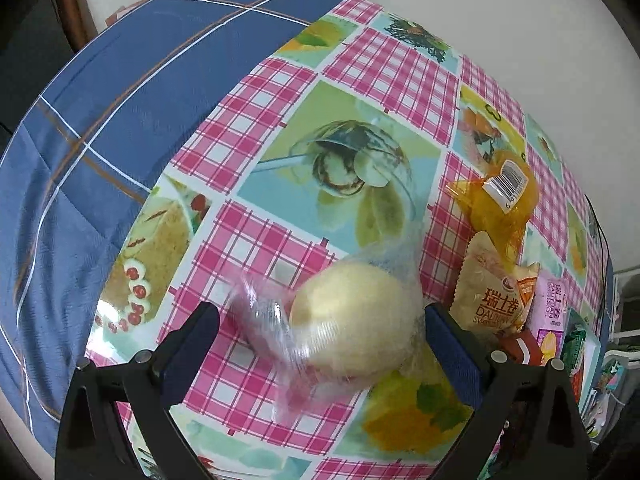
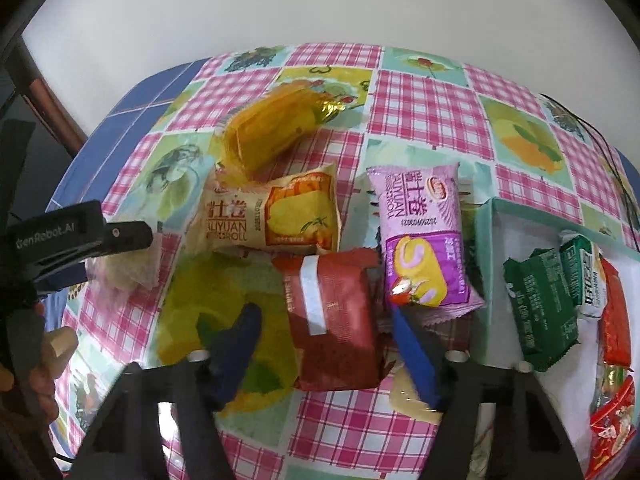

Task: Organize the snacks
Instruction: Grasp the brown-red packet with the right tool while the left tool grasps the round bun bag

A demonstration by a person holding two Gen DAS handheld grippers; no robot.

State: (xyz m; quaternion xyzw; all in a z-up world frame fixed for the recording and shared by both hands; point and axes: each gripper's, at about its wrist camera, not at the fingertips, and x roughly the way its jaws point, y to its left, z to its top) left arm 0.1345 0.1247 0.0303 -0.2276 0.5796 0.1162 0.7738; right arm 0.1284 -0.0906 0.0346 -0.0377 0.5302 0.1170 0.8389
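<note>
Left gripper angled steeply down, fingers wide around wrapped bun (untouched), right gripper fingers flanking red packet, apart.

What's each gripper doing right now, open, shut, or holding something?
Left gripper: open, straddling the pale round bun in clear wrap, not gripping it.
Right gripper: open around the red snack packet, pads not pressing it.

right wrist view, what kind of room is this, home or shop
Most likely a home, possibly a bedroom. A glossy pink-checked fruit-print tablecloth covers the table, a blue plaid quilt lies beside it as on a bed, and assorted wrapped snacks, such as the purple swiss roll packet, lie loose.
</note>
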